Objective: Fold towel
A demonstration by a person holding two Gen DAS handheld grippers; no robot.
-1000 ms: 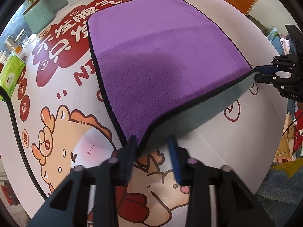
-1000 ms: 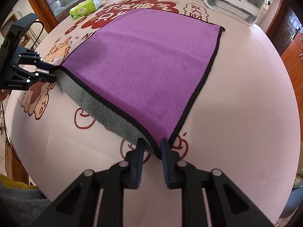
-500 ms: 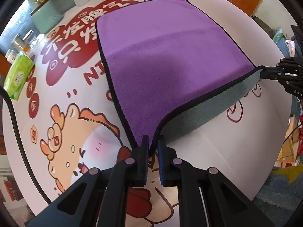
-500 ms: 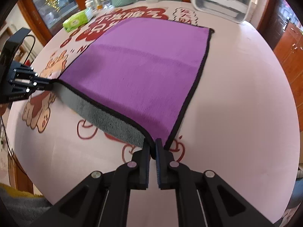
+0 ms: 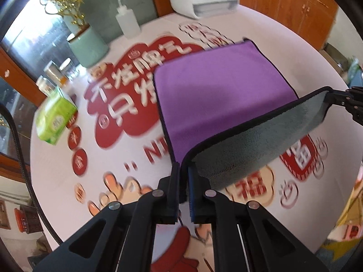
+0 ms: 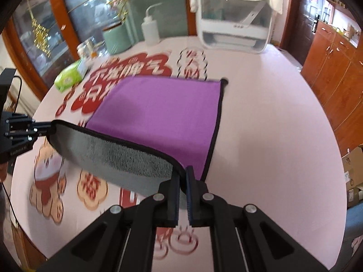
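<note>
A purple towel (image 5: 217, 90) with a grey underside and black trim lies on the round table; it also shows in the right wrist view (image 6: 163, 113). Its near edge is lifted off the table, grey underside (image 5: 261, 140) facing me. My left gripper (image 5: 184, 170) is shut on the near left corner. My right gripper (image 6: 182, 174) is shut on the near right corner. Each gripper shows in the other's view, the right (image 5: 340, 97) and the left (image 6: 27, 128). The far half of the towel rests flat.
The table (image 6: 272, 136) has a pink cloth with red characters and cartoon prints. At the back stand a green tissue box (image 5: 55, 120), jars (image 5: 54, 74), a green canister (image 5: 88, 47), a squeeze bottle (image 5: 127, 20) and a white appliance (image 6: 233, 22). Wooden cabinets (image 6: 335, 68) are at the right.
Both grippers closed on the near corners, then lifted them and carried the near edge up and toward the far side. The grey underside now hangs exposed between the grippers.
</note>
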